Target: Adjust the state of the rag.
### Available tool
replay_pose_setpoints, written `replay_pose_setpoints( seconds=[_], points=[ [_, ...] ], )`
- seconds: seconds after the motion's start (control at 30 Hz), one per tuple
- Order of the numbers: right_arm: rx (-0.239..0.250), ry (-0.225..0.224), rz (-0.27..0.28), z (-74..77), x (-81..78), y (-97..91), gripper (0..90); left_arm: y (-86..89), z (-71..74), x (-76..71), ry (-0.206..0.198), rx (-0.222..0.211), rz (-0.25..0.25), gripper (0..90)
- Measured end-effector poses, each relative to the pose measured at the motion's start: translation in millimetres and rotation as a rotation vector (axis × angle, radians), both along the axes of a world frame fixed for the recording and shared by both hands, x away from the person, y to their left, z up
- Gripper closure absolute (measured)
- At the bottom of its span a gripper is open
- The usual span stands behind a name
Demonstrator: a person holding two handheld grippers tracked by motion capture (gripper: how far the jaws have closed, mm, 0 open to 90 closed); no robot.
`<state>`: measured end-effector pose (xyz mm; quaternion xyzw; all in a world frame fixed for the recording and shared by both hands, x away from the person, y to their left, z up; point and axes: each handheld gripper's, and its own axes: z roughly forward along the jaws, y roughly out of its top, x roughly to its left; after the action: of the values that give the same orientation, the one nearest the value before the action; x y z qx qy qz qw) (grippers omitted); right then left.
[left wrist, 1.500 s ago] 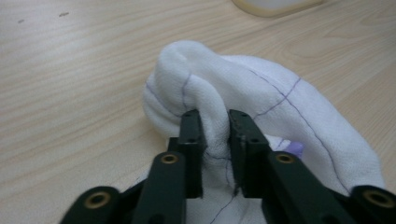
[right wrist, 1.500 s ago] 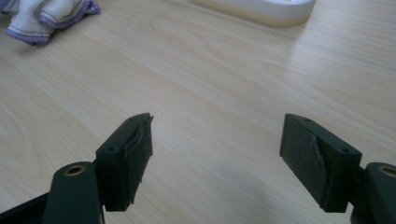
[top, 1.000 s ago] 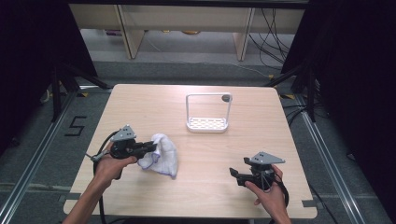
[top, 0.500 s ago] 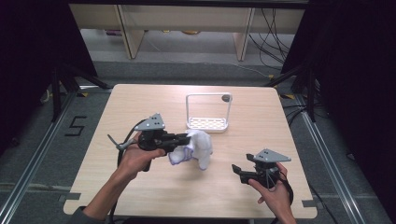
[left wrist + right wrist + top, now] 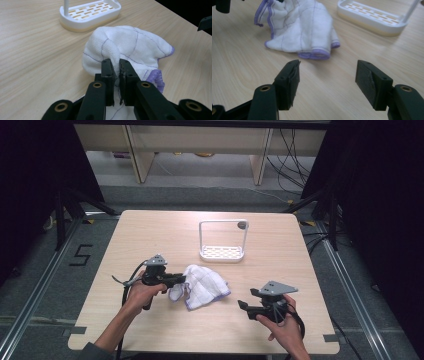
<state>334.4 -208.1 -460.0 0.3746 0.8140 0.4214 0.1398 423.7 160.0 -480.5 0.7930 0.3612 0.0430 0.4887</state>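
A white cloth (image 5: 206, 287) with purple edging lies bunched on the wooden table (image 5: 150, 235), just in front of a white slotted rack (image 5: 222, 253). My left gripper (image 5: 178, 280) is shut on a fold of the cloth (image 5: 130, 47) at its left side, and fabric is pinched between the pads (image 5: 108, 70). My right gripper (image 5: 244, 305) hovers low to the right of the cloth (image 5: 302, 27), pointing at its purple hem. Its jaws stand open and have just been closing a little, with nothing between its fingers (image 5: 288, 82).
The rack (image 5: 372, 17) has an upright frame with a small dark knob (image 5: 242, 225) at its top right corner. Bare wood lies around the cloth. Dark floor, cables and shelving surround the table edges.
My left gripper carried the cloth to the right toward the table's middle, then lowered it so it rests spread on the wood. The right gripper shifted slightly left toward the cloth.
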Motion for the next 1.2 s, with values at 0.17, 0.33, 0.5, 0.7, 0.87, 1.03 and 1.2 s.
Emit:
replay_pose_setpoints(
  seconds=[0.17, 0.33, 0.5, 0.7, 0.87, 1.03, 1.2],
  points=[
    [-0.047, -0.006, 0.053, -8.7, 18.7, 22.6, 40.5, 3.8, -1.5, -2.5, -0.007, 0.014, 0.002, 82.5],
    [-0.046, 0.021, 0.058, -14.5, 42.3, 42.9, 44.4, 6.2, -4.2, -2.2, 0.007, 0.022, -0.004, 82.5],
    [-0.071, 0.051, 0.089, -22.9, 60.2, 61.0, 72.1, 8.1, -3.5, -3.1, 0.010, 0.026, -0.015, 82.4],
    [-0.032, 0.024, 0.146, 2.8, 55.8, 50.6, 86.3, 17.9, 3.9, -15.3, 0.019, 0.009, -0.044, 82.6],
    [0.007, 0.025, 0.183, 46.0, 38.9, 25.6, 86.6, 21.4, 24.6, -39.2, -0.001, -0.026, -0.122, 82.6],
    [0.021, 0.030, 0.188, 86.1, 25.0, 7.1, 86.6, 8.8, 44.7, -54.9, -0.012, -0.051, -0.209, 82.7],
    [-0.046, 0.054, 0.156, 79.8, 43.2, -3.4, 86.5, -10.8, 24.5, -38.2, 0.061, -0.043, -0.205, 82.3]
  ],
)
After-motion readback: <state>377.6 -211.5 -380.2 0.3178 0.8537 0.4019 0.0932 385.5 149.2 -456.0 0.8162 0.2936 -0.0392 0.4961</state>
